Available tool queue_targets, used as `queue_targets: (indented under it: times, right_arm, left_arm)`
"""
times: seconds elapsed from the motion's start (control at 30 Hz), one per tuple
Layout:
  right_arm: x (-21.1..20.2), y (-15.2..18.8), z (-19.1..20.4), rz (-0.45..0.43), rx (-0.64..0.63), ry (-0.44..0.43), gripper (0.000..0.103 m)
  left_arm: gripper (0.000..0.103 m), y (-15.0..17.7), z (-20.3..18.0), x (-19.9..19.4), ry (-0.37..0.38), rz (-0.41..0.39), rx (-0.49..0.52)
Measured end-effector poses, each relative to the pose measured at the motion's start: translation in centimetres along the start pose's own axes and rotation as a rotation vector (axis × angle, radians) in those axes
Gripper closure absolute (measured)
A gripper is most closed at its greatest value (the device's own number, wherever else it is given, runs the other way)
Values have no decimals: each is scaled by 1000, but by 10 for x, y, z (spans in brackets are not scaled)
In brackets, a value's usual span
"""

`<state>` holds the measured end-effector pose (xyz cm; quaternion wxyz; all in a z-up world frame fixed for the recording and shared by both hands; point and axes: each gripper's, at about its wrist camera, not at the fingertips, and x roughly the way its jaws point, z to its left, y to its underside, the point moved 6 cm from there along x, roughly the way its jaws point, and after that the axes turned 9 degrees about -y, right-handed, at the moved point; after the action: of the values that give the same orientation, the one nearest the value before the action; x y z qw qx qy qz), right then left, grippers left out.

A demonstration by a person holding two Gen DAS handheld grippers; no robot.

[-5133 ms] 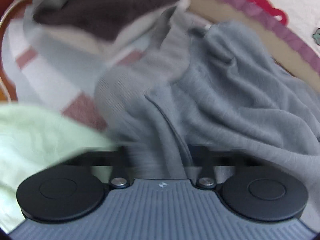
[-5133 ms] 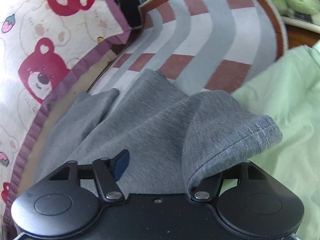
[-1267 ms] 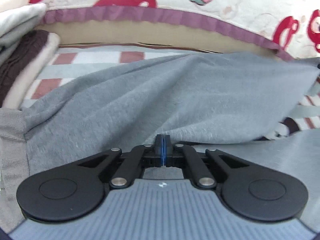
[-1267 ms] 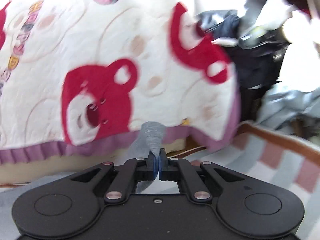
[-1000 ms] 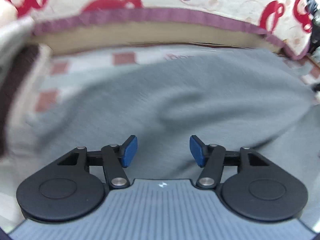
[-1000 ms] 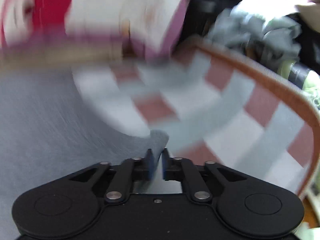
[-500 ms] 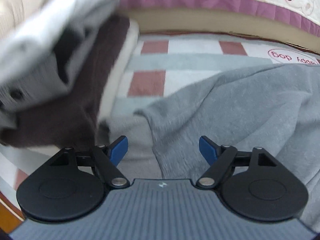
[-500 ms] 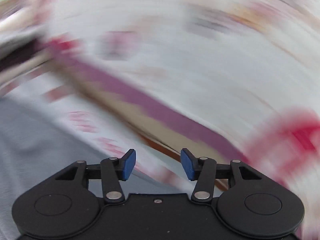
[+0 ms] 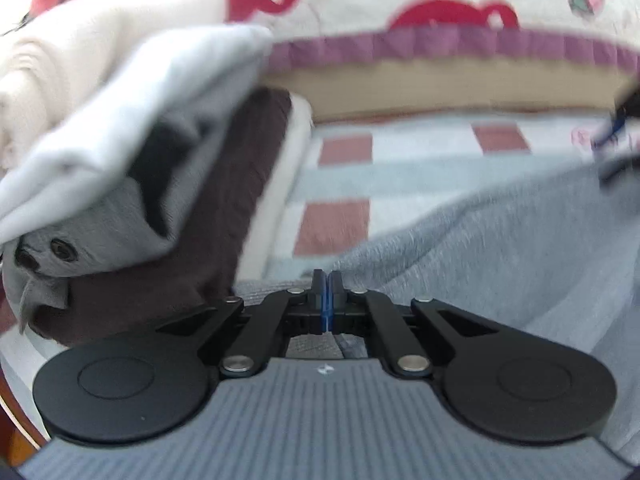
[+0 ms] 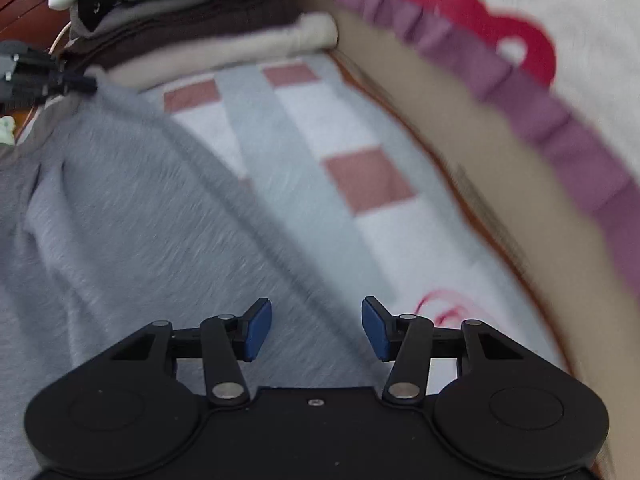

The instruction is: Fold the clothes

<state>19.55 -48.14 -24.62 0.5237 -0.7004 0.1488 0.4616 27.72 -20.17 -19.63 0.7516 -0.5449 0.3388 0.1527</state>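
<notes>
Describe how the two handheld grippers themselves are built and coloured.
The left gripper has a grey ribbed body with a small white logo, two round black discs at its sides, black linkage arms with silver rivets, and blue pads on its black fingers. The right gripper is built alike, but its body is plain black with a small screw at the centre. No cables or sleeves show.

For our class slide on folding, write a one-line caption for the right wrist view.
Open right hand-held gripper hovers over grey garment on checked rug.
</notes>
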Motion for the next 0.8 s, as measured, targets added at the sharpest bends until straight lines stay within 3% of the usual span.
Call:
queue_targets:
  times: [0.13, 0.2, 0.27, 0.33, 0.4, 0.43, 0.47, 0.5, 0.53, 0.6, 0.7, 0.8]
  right_arm:
    - [11, 6, 4, -23, 88, -15, 44]
    - [16, 8, 8, -10, 96, -9, 43]
    - [20, 6, 9, 6, 67, 15, 31]
    - [23, 3, 2, 24, 63, 66, 3]
    - [23, 4, -10, 47, 132, 93, 2]
    - [22, 7, -12, 46, 188, 59, 4]
    - [20, 10, -9, 35, 219, 11, 9]
    - [16, 12, -4, 14, 214, -26, 25]
    - [11, 13, 0, -2, 196, -51, 53]
    - [-1, 11, 7, -17, 166, 9, 102]
    - [-38, -2, 2, -125, 171, 120, 101]
    - [-70, -20, 0, -204, 52, 269, 103]
  left_arm:
    - [103, -12, 8, -10, -20, -72, -44]
    - [103, -15, 5, -14, -31, -91, -18]
    - [103, -16, 0, -17, -45, -106, 15]
    - [103, -16, -4, -19, -52, -116, 35]
    - [103, -15, -6, -21, -56, -124, 47]
    - [103, -14, -7, -22, -57, -128, 52]
    - [103, -14, -7, -22, -57, -131, 50]
    - [103, -14, -7, -23, -57, -134, 46]
    - [103, -14, -6, -24, -58, -138, 43]
    - [103, -15, -7, -25, -63, -145, 45]
    - [103, -24, -10, -38, -87, -196, 61]
    - [103, -38, -6, -50, -99, -252, 32]
